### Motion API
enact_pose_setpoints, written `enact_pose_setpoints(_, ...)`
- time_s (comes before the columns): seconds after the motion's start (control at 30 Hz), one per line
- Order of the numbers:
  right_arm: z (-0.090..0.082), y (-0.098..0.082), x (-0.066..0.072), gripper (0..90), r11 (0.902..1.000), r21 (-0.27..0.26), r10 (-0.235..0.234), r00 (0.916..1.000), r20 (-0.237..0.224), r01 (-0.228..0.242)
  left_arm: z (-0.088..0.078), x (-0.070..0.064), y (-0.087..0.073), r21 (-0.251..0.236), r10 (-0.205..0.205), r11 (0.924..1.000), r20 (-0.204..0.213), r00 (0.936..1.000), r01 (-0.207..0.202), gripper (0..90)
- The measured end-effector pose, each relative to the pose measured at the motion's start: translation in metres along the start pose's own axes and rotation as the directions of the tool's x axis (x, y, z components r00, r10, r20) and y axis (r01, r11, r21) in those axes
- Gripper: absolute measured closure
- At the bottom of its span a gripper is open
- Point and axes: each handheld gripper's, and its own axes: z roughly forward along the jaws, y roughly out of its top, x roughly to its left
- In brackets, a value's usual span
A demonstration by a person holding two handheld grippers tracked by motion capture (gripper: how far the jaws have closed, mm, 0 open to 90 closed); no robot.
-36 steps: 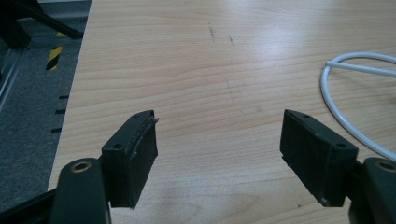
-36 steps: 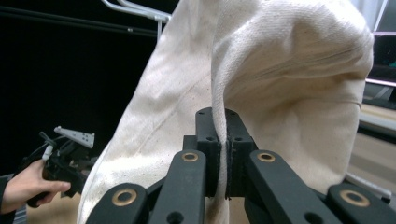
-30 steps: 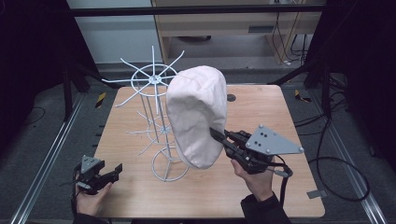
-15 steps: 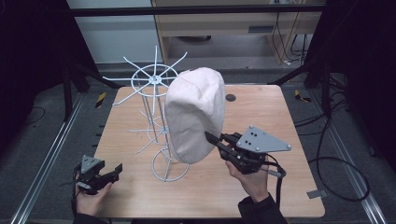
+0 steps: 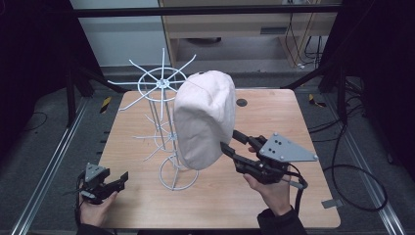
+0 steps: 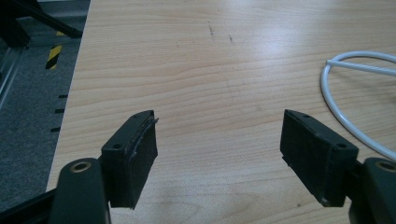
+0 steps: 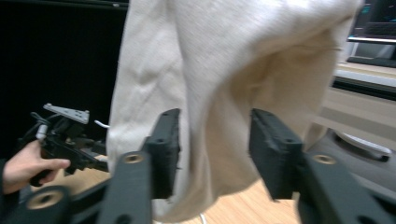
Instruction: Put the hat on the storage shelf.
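Cloth hood (image 5: pixel 204 117) — hung lengthwise on wire rack (image 5: pixel 161 98) — is straddled at its lower edge by parted right claw (image 5: pixel 231 144); left claw (image 5: pixel 119 179), also parted, is held well apart over bench (image 5: pixel 274 112).

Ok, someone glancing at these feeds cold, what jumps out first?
The cream knit hat hanging on the white wire rack at the table's middle dominates. Next, the right hand-held gripper at the hat's lower edge, jaws open with fabric between them. The left hand-held gripper sits open over the table's near-left corner.
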Motion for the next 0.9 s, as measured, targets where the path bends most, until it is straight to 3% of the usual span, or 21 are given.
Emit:
enact_pose_setpoints(0.3,-0.019,-0.023,-0.012,34.8,0.999,0.019,0.039,0.9982,0.046,-0.039,0.001,0.0,0.0,0.001,-0.001,1.0,0.0,1.0,0.001,26.7)
enact_pose_setpoints(0.53,-0.031,-0.053,-0.029,26.5,0.9941,0.074,0.07,0.9901,0.122,-0.079,0.001,0.0,0.0,0.001,-0.003,1.0,-0.001,1.0,0.003,26.7)
enact_pose_setpoints(0.57,-0.034,-0.064,-0.036,25.4,0.9908,0.096,0.081,0.9859,0.146,-0.095,0.001,0.0,0.0,0.002,-0.001,1.0,0.002,1.0,0.001,26.7)
enact_pose_setpoints(0.77,-0.037,-0.087,-0.05,22.1,0.9822,0.143,0.091,0.9745,0.205,-0.122,0.001,0.0,-0.001,-0.001,0.003,1.0,0.007,1.0,-0.003,26.7)
enact_pose_setpoints(0.9,-0.041,-0.116,-0.067,18.0,0.9615,0.221,0.099,0.956,0.276,-0.163,0.002,0.0,-0.001,-0.003,0.004,1.0,0.01,0.9999,-0.004,27.8)
